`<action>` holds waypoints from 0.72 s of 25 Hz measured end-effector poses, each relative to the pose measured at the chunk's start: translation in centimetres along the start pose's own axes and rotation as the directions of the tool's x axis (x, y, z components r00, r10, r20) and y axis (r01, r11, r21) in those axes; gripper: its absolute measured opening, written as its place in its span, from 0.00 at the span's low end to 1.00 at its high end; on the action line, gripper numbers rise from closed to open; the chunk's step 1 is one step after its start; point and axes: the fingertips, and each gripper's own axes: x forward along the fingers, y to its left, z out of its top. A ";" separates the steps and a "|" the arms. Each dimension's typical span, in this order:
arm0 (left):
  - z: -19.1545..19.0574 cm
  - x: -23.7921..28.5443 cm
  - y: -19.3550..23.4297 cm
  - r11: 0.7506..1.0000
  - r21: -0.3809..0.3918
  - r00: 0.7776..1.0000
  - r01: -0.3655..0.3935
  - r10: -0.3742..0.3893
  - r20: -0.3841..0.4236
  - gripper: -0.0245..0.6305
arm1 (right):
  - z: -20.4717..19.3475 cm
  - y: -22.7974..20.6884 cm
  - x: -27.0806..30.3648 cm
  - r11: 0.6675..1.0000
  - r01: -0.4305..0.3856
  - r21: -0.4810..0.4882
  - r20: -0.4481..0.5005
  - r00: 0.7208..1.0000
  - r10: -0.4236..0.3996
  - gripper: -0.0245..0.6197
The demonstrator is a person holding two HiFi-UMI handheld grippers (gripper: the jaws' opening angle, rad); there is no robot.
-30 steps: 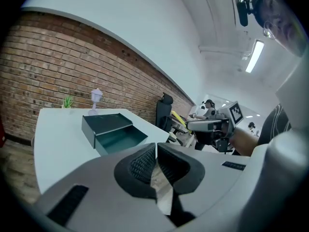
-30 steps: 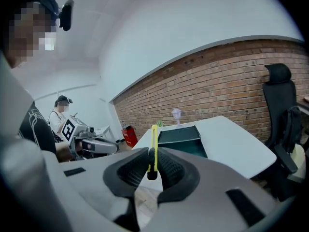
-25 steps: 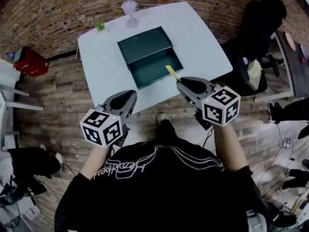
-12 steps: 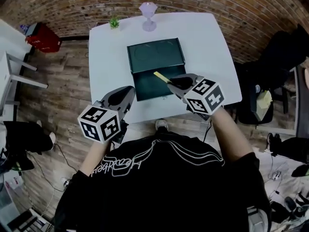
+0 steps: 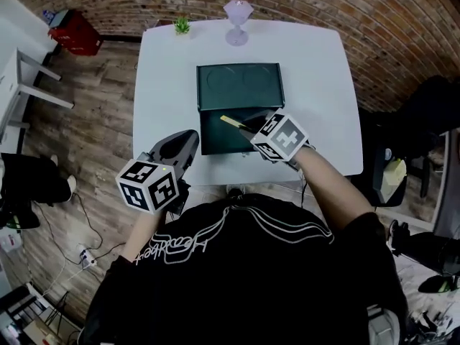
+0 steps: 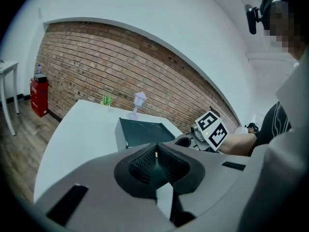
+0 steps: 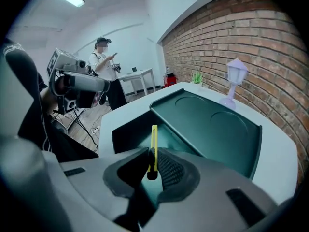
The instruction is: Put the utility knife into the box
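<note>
An open dark green box (image 5: 226, 136) lies on the white table (image 5: 316, 77), its lid (image 5: 240, 86) folded back on the far side. My right gripper (image 5: 247, 125) is shut on a yellow utility knife (image 5: 231, 121) and holds it over the box's open tray. In the right gripper view the knife (image 7: 153, 141) sticks out from between the pads, pointing over the tray (image 7: 126, 129) beside the lid (image 7: 212, 122). My left gripper (image 5: 188, 137) hovers at the table's front edge, left of the box. It (image 6: 155, 159) is shut with nothing between its pads.
A purple lamp-shaped ornament (image 5: 238, 19) and a small green plant (image 5: 182, 25) stand at the table's far edge. A red box (image 5: 75, 33) sits on the wooden floor at the far left. A black chair (image 5: 420, 121) is to the right. A person (image 7: 105, 64) stands across the room.
My right gripper has carried the knife left and forward, from the box's right front corner to over the open tray. The left gripper has stayed near the front edge.
</note>
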 end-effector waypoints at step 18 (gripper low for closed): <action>-0.6 0.0 2.7 0.998 -0.031 0.998 -0.062 0.062 0.014 0.09 | -2.4 -0.7 5.0 0.998 -0.001 -0.057 -0.195 0.981 -0.010 0.20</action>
